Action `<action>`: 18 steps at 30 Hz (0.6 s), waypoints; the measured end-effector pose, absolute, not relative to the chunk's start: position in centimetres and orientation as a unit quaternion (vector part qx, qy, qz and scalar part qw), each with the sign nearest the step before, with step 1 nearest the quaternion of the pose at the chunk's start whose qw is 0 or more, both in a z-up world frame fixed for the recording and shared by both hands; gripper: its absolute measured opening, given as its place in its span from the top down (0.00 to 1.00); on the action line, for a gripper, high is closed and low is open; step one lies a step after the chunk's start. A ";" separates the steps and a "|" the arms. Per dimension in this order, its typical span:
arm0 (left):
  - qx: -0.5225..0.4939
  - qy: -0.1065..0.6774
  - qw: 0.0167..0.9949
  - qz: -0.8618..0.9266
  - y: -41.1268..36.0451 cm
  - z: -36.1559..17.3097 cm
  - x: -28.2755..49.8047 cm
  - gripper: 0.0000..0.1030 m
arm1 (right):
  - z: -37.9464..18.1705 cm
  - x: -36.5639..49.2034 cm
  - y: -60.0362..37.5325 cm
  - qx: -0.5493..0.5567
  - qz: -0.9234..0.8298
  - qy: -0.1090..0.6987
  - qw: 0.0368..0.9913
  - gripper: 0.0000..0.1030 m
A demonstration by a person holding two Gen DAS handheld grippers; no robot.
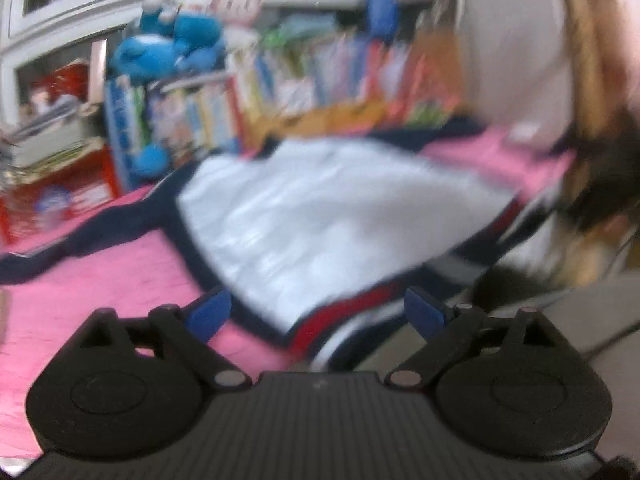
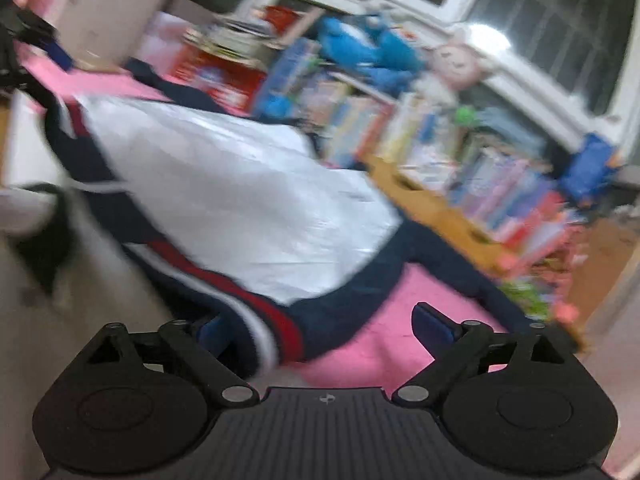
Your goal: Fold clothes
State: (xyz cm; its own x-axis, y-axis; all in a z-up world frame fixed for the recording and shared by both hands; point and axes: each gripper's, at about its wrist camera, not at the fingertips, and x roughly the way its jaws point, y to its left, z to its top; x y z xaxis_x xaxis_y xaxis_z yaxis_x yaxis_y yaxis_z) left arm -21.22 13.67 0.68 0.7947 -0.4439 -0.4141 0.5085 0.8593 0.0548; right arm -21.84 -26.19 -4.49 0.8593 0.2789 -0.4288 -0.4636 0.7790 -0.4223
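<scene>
Clothing, a white and navy jacket (image 1: 320,216), is spread flat on the pink cloth (image 1: 100,300) ahead of both grippers, left gripper (image 1: 318,314) and right gripper (image 2: 320,330) spread wide and empty, seemingly for folding.

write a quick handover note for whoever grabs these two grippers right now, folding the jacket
Left gripper: open, holding nothing, at the jacket's near hem.
Right gripper: open, holding nothing; the striped hem lies between its fingers, not pinched.
Jacket: white with navy sleeves and a red, white and navy hem, spread flat on the pink cover, in front of the bookshelf. One navy sleeve lies stretched out to the side.
Done: jacket laid out; no fold visible yet.
Left: fold the sleeves in, then the body. Both views are blurred, so check the details.
</scene>
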 end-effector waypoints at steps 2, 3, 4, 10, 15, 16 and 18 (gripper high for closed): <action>0.014 0.164 0.948 -0.274 15.0 2.2 -21.5 0.05 | -3.1 -22.4 -26.9 -0.241 0.258 0.197 0.915 0.09; -0.025 0.146 0.949 -0.278 15.5 3.1 -21.3 0.02 | -2.3 -22.7 -27.2 -0.226 0.287 0.205 0.908 0.09; -0.061 0.129 0.950 -0.278 15.8 3.8 -21.0 0.01 | -1.2 -23.0 -27.2 -0.210 0.310 0.200 0.906 0.08; -0.099 0.115 0.984 -0.097 7.8 2.1 -12.3 0.13 | 1.3 -18.5 -19.4 -0.102 0.265 0.109 0.953 0.00; -0.050 0.193 0.980 -0.009 3.5 -3.3 -6.5 0.35 | -3.4 -12.0 -12.0 -0.088 0.154 0.153 0.972 0.20; -0.037 0.205 0.978 0.012 3.7 -4.4 -6.1 0.37 | -4.3 -11.3 -11.8 -0.081 0.147 0.170 0.971 0.22; -0.015 0.208 0.978 0.026 4.7 -5.7 -6.0 0.39 | -5.6 -10.7 -13.2 -0.078 0.128 0.178 0.973 0.22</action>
State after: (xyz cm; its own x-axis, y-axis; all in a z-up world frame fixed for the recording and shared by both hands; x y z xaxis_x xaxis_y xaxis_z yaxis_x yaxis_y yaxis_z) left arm -5.98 4.74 -5.66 0.9118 0.0445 -0.4083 -0.0569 0.9982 -0.0184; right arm -10.66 -13.18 -5.58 0.9040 0.2203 -0.3664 -0.2761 0.9552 -0.1066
